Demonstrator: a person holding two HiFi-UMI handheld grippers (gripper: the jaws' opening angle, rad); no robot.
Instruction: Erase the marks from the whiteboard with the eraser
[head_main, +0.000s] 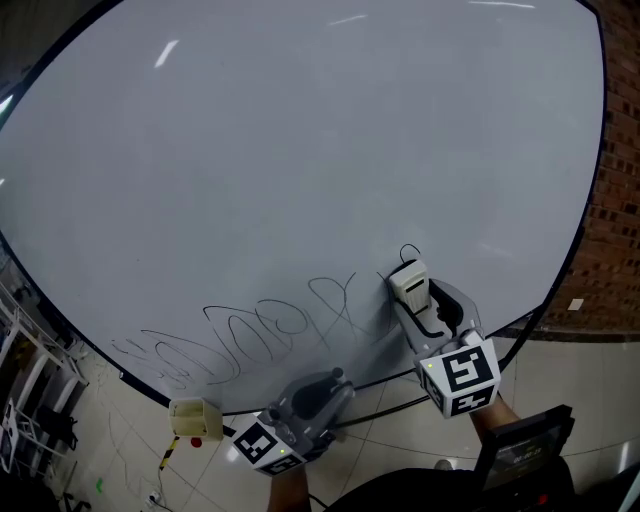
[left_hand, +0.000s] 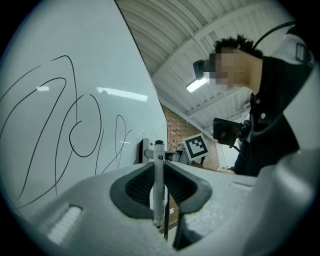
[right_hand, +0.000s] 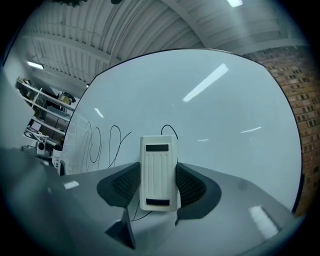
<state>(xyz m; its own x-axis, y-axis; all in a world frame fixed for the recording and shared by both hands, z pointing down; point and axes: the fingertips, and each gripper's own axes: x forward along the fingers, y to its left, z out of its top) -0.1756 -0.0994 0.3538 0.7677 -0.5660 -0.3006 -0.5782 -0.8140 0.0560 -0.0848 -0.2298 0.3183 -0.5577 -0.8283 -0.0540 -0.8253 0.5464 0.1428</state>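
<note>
A large whiteboard (head_main: 300, 150) fills the head view, with black looping marks (head_main: 250, 335) along its lower edge. My right gripper (head_main: 415, 290) is shut on a white eraser (head_main: 408, 281), which rests against the board at the right end of the scribbles. The eraser (right_hand: 159, 172) stands upright between the jaws, and a black loop (right_hand: 169, 129) shows just above it. My left gripper (head_main: 335, 378) hangs below the board's edge, shut on a marker pen (left_hand: 158, 182). Black marks (left_hand: 75, 130) cover the board beside it.
A brick wall (head_main: 620, 200) stands right of the board. A small cream box (head_main: 195, 418) sits below the board's lower edge. Shelving (head_main: 25, 400) is at the lower left. A person in dark clothing (left_hand: 275, 110) appears in the left gripper view.
</note>
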